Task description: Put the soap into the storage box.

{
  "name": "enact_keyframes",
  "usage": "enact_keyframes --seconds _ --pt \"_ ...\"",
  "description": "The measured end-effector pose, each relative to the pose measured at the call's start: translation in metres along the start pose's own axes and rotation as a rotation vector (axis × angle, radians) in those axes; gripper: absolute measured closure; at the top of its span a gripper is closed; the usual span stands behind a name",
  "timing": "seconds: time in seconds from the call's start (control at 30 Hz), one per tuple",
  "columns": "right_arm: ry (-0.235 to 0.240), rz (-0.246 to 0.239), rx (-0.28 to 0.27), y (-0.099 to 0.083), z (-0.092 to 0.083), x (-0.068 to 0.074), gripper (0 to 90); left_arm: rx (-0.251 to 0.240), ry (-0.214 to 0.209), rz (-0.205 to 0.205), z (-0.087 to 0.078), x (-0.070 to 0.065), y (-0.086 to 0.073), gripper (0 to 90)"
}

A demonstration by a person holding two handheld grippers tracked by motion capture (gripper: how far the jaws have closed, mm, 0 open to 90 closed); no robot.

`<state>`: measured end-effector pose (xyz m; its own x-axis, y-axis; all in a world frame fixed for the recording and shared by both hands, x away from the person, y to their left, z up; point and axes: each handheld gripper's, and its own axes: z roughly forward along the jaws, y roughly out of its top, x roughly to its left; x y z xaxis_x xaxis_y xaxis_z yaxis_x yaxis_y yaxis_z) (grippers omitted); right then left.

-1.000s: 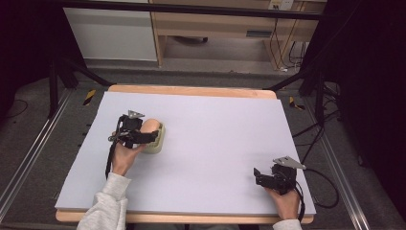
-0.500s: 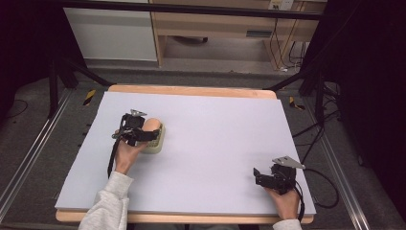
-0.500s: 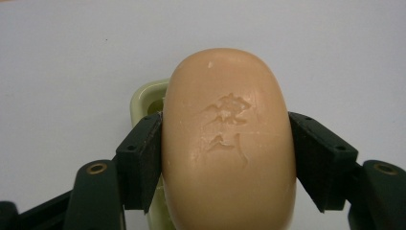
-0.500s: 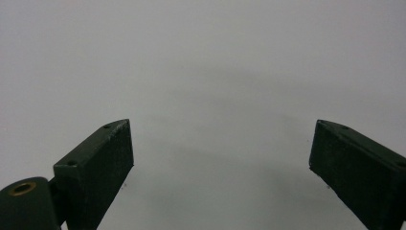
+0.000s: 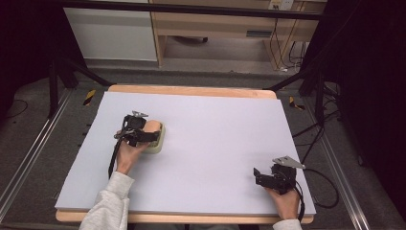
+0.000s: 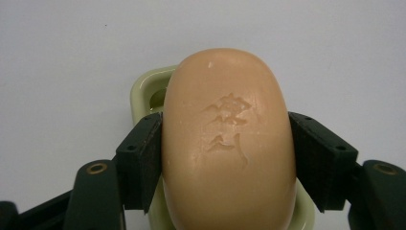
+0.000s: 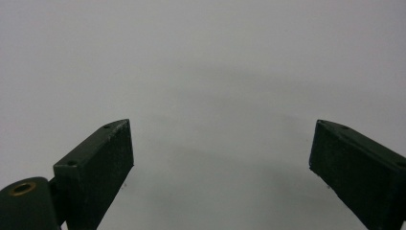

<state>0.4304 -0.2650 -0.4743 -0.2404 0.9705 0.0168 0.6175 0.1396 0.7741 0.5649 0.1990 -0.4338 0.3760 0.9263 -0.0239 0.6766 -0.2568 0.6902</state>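
Observation:
A peach-coloured oval soap bar (image 6: 227, 143) with a stamped mark on top is pinched at its sides by the pads of my left gripper (image 6: 225, 158). It sits over a pale green soap dish (image 6: 148, 93) whose rim shows behind and below it. From above, the left gripper (image 5: 152, 135) lies at the table's left with the soap (image 5: 152, 126) and the dish (image 5: 159, 143) at its tip. My right gripper (image 5: 258, 176) rests near the front right corner, jaws wide apart. Its fingers (image 7: 103, 160) have bare table between them.
The table (image 5: 215, 139) has a pale lilac top with a wooden edge. Dark tripod legs and cables (image 5: 311, 143) stand off its right side, and wooden shelving (image 5: 215, 28) lies beyond the far edge.
The left hand with the soap has shifted slightly; the right gripper has stayed where it was.

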Motion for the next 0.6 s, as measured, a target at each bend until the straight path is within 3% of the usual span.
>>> enact_keyframes --seconds 0.6 --pt "0.004 0.002 0.001 0.0001 -0.0001 0.0004 8.2 0.024 0.008 -0.002 0.0095 -0.0006 -0.0036 31.5"
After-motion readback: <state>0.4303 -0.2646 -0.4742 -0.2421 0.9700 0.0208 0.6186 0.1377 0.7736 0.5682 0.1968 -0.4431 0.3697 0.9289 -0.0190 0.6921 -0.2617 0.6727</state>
